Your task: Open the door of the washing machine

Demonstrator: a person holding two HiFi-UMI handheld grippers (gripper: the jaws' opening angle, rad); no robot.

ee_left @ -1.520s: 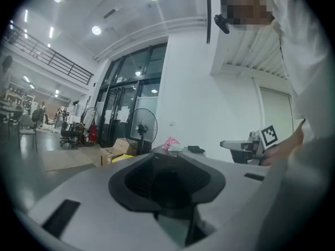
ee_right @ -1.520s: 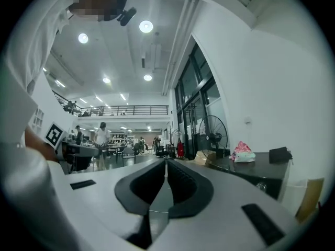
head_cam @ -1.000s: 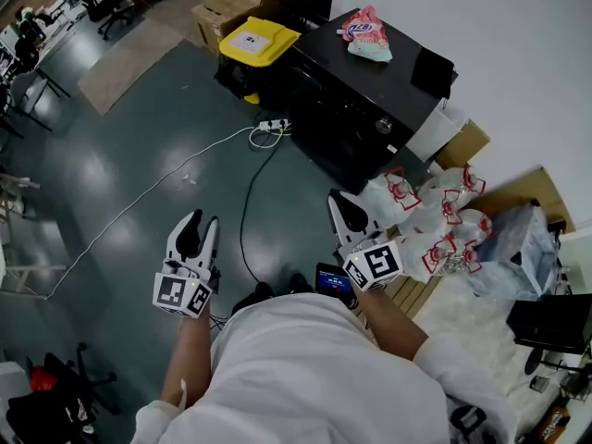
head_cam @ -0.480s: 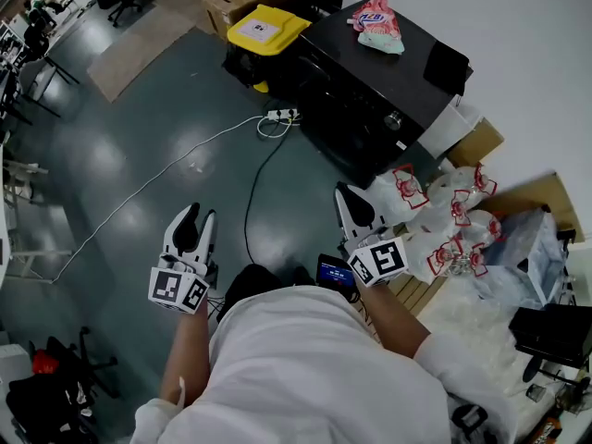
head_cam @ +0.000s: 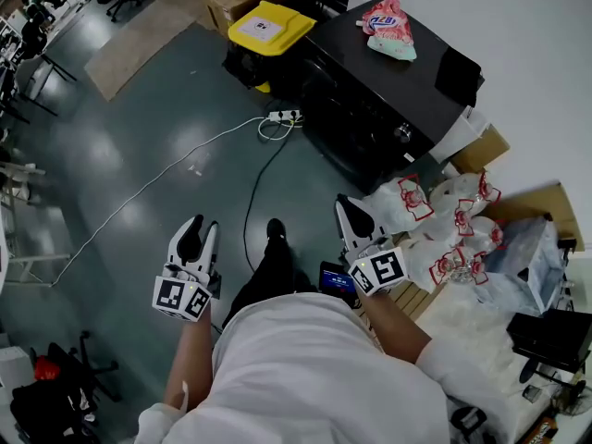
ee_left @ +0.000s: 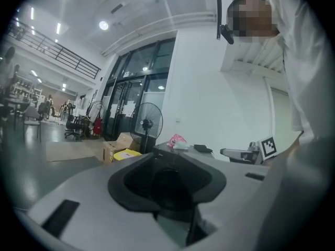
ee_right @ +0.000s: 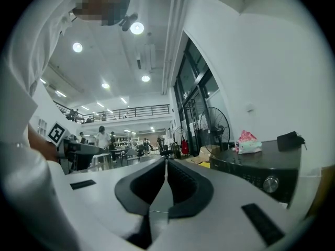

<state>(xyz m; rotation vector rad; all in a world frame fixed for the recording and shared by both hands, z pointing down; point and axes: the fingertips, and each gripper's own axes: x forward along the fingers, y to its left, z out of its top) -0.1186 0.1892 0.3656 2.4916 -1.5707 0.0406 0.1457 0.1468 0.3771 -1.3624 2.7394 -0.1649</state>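
Head view | left tongs (head_cam: 202,225) apart, seemingly empty | right tongs (head_cam: 345,204) closed, holding nothing

White shirt (head_cam: 305,368), dark trousers (head_cam: 268,276); white left gripper (head_cam: 202,227) and right gripper (head_cam: 342,202), black jaws

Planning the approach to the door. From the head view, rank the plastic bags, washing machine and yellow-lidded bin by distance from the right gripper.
1. Plastic bags, just right of the right gripper.
2. Washing machine, ahead.
3. Yellow-lidded bin, beyond it, left.

washing machine (head_cam: 370,100) 1 | grippers (head_cam: 204,222) (head_cam: 343,203) 2 | yellow-lidded bin (head_cam: 264,28) 1 | pink packet (head_cam: 388,26) 1 | fan (ee_left: 145,122) 1
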